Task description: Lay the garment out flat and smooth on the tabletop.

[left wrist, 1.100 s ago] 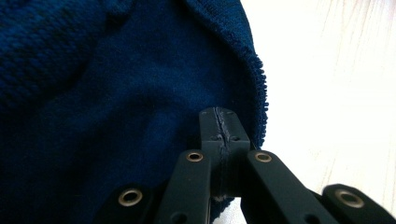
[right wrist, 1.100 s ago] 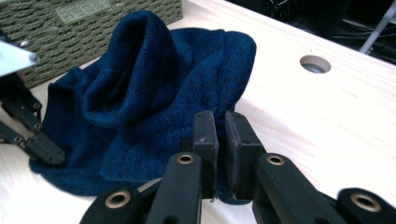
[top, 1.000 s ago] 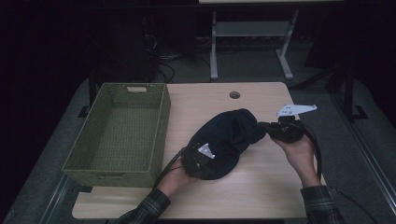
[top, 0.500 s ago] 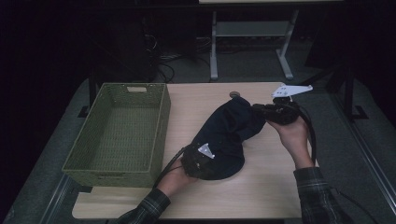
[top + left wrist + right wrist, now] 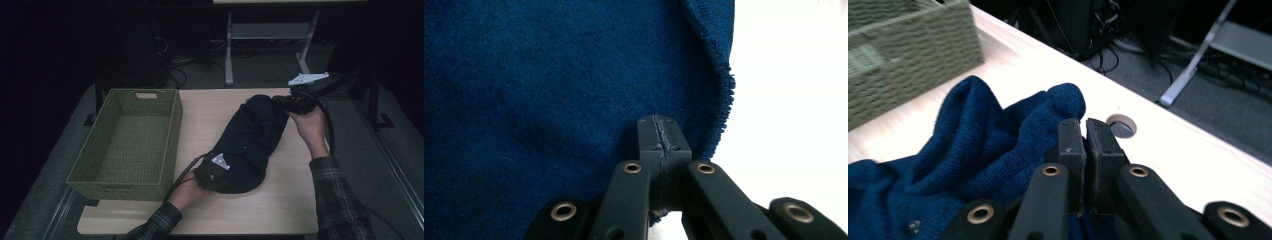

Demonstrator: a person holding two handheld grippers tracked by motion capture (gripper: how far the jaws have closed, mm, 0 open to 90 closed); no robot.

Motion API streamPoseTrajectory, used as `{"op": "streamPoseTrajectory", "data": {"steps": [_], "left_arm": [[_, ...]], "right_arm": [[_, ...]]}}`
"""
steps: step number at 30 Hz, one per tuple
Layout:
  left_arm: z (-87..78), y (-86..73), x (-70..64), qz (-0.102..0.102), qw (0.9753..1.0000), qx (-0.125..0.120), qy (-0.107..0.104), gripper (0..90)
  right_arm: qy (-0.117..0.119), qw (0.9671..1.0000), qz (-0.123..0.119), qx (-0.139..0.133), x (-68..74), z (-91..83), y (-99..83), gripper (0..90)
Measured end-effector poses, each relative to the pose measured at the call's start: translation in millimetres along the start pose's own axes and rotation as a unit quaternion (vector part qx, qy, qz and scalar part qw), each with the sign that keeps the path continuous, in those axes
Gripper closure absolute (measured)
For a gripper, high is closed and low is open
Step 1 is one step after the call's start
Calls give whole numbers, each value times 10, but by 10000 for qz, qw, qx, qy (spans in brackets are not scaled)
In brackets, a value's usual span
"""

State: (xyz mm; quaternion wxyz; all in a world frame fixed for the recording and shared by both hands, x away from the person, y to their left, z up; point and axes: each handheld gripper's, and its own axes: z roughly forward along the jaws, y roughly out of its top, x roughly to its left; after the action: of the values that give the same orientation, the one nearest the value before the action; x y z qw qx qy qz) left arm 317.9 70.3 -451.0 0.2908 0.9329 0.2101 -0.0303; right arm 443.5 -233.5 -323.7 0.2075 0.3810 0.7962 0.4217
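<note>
Between both tongs stretches the blue cloth [image 5: 252,142]; left tongs [image 5: 659,145] and right tongs [image 5: 1084,150] apparently clench its ends.

High view dim, surroundings near black; left gripper view overexposes the tabletop [image 5: 789,100] to white; basket [image 5: 903,55] blurred.

left tool [image 5: 659,145]: jaws pressed together, near edge | right tool [image 5: 1084,145]: jaws seemingly closed, arm extended forward
</note>
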Motion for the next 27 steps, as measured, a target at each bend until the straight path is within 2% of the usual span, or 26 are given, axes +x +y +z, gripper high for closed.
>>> {"op": "streamPoseTrajectory", "data": {"steps": [6,13,14,17,19,20,21,27], "left_arm": [[3,-2,-1,-21,10000,-9,-11,900],[3,-3,0,-25,10000,-21,-26,900],[2,-2,0,-23,10000,-15,-25,900],[1,-2,2,-9,10000,-4,-20,900],[0,-2,8,17,10000,-3,-27,900],[0,-2,8,13,10000,-3,-30,900],[0,-1,9,13,10000,0,-33,900],[7,-3,12,-20,10000,-35,-67,900]], "right_arm": [[-50,9998,83,179,-142,308,-18,861],[-96,9988,175,446,-206,716,-137,860],[-72,9983,312,490,-229,791,-177,860],[-68,9975,402,569,-265,891,-235,856],[-105,9973,417,603,-278,953,-274,809],[-164,9970,466,589,-286,962,-289,691],[-185,9968,510,594,-291,959,-293,648],[-225,9960,518,691,-288,847,-298,519]]}}
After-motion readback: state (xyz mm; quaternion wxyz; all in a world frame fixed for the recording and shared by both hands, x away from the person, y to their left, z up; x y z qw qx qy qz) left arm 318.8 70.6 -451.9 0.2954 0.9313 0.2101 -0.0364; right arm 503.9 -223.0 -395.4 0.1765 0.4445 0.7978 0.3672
